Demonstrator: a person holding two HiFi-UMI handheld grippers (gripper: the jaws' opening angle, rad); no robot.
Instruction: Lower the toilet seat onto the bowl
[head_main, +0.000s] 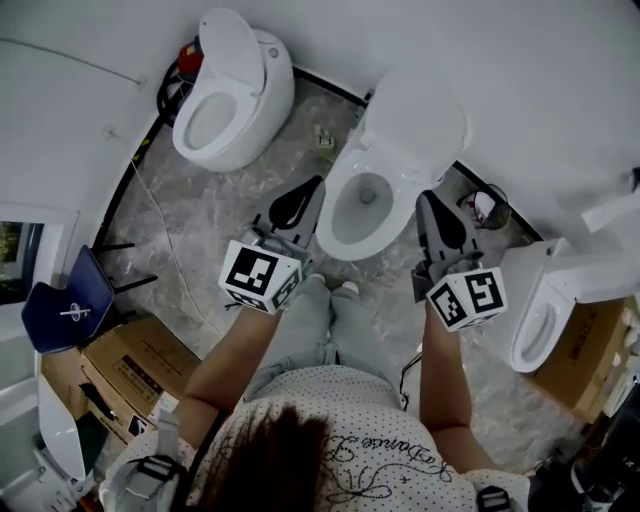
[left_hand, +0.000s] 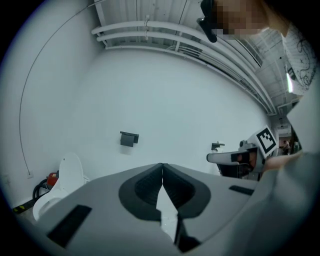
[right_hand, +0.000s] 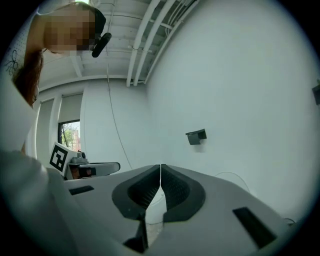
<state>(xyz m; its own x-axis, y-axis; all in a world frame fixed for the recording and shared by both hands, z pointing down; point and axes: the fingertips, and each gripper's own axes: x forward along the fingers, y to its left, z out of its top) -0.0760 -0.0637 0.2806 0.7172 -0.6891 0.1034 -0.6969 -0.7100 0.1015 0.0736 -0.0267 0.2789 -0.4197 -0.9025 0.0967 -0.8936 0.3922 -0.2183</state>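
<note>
On the grey marbled floor (head_main: 200, 210), only the head view gives us the middle white ceramic toilet (head_main: 362, 205), its lid (head_main: 415, 125) tipped back toward 1 o'clock. Whether its seat is down we cannot tell. The toilet sits between the left gripper (head_main: 318, 183) at 9 o'clock and the right gripper (head_main: 427, 197) at 3 o'clock. Their own views face bare white wall (left_hand: 165, 100), jaws pressed together, empty.

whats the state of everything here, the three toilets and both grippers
left gripper: fingers shut, nothing between them
right gripper: fingers shut, nothing between them
middle toilet: lid up, bowl uncovered, seat seems to lie on the rim
left toilet: lid up, bowl uncovered
right toilet: bowl uncovered
</note>
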